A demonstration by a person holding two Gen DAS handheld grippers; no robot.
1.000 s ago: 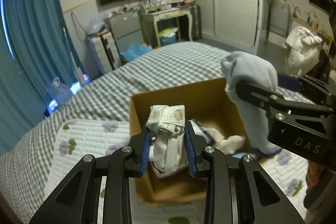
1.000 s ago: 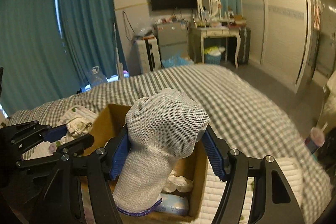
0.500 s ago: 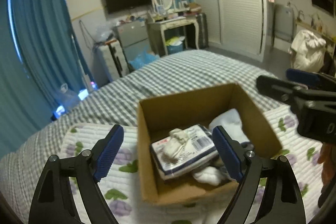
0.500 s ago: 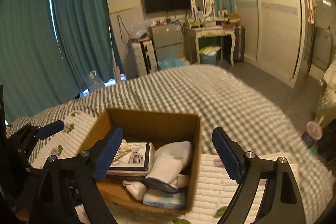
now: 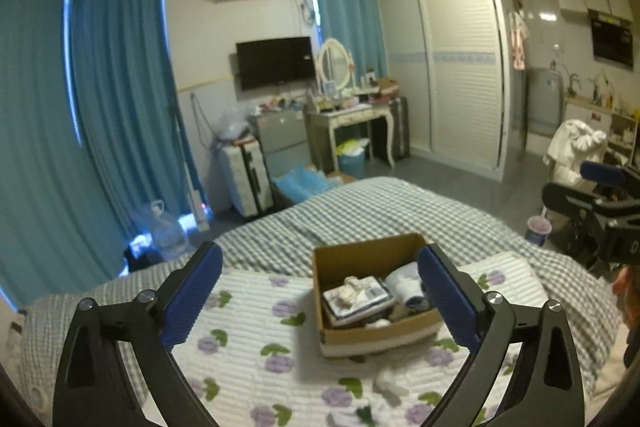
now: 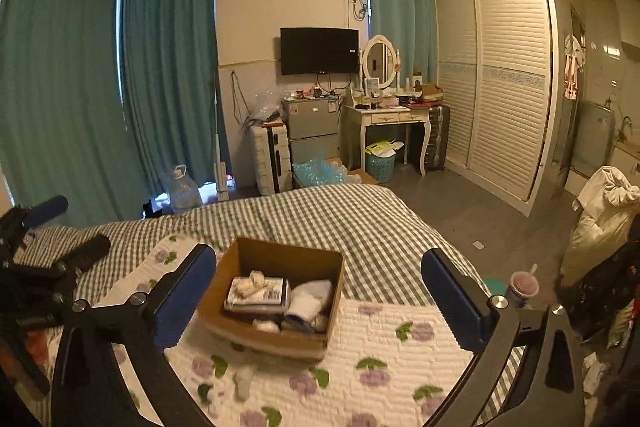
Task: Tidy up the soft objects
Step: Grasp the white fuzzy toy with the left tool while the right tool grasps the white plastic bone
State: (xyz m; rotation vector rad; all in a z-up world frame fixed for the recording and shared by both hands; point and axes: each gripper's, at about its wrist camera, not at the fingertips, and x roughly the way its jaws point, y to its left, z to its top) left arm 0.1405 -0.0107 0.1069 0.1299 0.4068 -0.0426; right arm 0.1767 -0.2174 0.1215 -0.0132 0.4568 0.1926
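A cardboard box (image 5: 376, 337) stands on a floral quilt (image 5: 256, 359) on the bed. It holds a wrapped packet with a rolled white sock (image 5: 354, 291) on top and a light sock (image 5: 406, 277) beside it. The box also shows in the right wrist view (image 6: 276, 337). My left gripper (image 5: 320, 301) is open and empty, raised well above and behind the box. My right gripper (image 6: 318, 301) is open and empty too, also raised above it. A small white soft item (image 6: 244, 379) lies on the quilt in front of the box.
The bed has a grey checked cover (image 6: 320, 215). A pink cup (image 6: 523, 285) stands on the floor right of the bed. A dressing table (image 6: 386, 119), small fridge (image 6: 312, 127) and wardrobe (image 6: 504, 87) stand at the far wall.
Both grippers opened and let their socks fall into the box. Both have since pulled back and up, so the box looks smaller and farther away.
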